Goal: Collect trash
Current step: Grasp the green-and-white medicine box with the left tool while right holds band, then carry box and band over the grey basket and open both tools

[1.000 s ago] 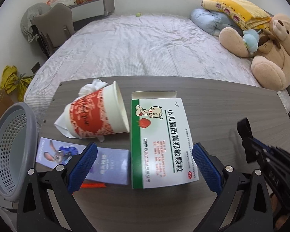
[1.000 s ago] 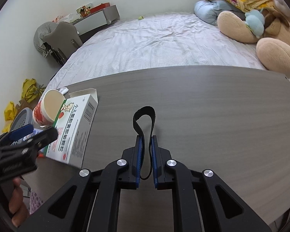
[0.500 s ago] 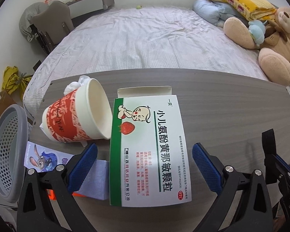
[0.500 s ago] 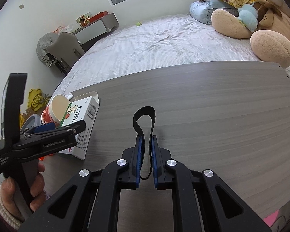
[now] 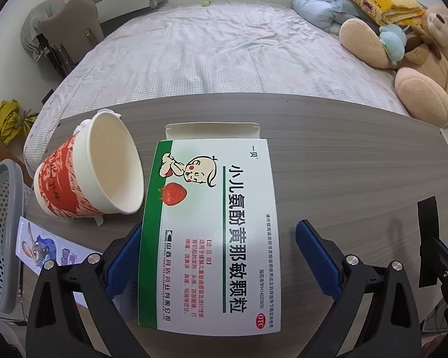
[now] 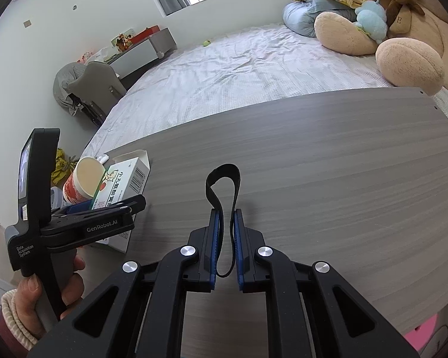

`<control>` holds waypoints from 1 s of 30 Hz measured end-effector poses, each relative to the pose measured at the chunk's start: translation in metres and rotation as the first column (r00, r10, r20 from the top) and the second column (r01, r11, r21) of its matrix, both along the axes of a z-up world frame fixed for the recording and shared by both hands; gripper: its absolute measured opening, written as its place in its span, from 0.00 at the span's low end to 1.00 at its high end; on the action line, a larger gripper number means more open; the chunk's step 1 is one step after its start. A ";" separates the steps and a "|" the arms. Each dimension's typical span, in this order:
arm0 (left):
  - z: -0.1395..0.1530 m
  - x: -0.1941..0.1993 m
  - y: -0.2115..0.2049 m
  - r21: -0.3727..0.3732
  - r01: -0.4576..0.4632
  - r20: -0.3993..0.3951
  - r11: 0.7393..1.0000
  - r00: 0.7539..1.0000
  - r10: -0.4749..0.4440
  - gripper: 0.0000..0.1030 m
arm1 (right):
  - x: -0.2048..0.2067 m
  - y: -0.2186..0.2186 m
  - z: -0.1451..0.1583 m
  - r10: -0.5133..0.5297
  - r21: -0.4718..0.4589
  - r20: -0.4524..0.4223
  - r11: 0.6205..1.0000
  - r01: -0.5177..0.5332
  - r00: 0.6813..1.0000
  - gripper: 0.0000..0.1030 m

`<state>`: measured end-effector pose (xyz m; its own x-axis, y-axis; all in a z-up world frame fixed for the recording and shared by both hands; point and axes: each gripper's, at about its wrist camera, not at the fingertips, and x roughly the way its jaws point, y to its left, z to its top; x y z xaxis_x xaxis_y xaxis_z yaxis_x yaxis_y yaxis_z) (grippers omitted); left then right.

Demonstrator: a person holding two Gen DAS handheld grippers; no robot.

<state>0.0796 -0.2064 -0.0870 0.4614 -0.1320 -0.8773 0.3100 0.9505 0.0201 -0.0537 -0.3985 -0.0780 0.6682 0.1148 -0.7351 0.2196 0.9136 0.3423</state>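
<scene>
Your left gripper, jaws closing around the flat white-and-green cardboard medicine box, isn't pinching it yet, while your right gripper pinches a black strap.

1. On the medicine box, large dark-green characters "小儿氨酚黄那敏颗粒" are printed along its length.
2. A red oval marked "OTC" is seen at a corner of the same box, and "国药准字H14023630" can be made out along its edge.
3. On the left gripper, "GenRobot.AI" is printed in white on the side; "Data Acquisition System" is printed on its handle block.
4. A letter "E" is stitched on the teddy bear.
5. White lettering on the red paper cup cannot be read with certainty.
</scene>
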 end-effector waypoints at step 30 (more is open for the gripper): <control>0.091 -0.041 0.107 -0.095 -0.030 0.181 0.995 0.982 0.047 0.75 | 0.031 0.078 0.044 0.118 -0.042 0.077 0.993 -0.115 0.990 0.10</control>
